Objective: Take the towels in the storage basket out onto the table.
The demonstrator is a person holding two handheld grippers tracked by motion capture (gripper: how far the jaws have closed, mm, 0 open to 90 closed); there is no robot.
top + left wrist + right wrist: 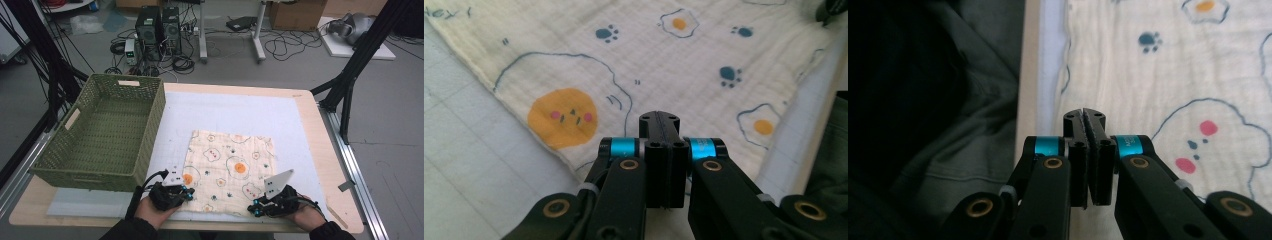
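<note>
Cloth (229,167): lying along worktop's near edge; left tool (186,191) and right tool (256,207), jaws closed, pinching its near corners.

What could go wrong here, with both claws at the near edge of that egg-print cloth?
Both the left gripper and right gripper have their jaws shut at the cloth hem; whether fabric is pinched is unclear, so a lift might leave it behind. Dragged unevenly, it could bunch on the white mat.

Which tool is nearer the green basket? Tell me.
Left. The left tool sits just beside the green basket's near right corner; the right tool is across the cloth, farther away.
</note>
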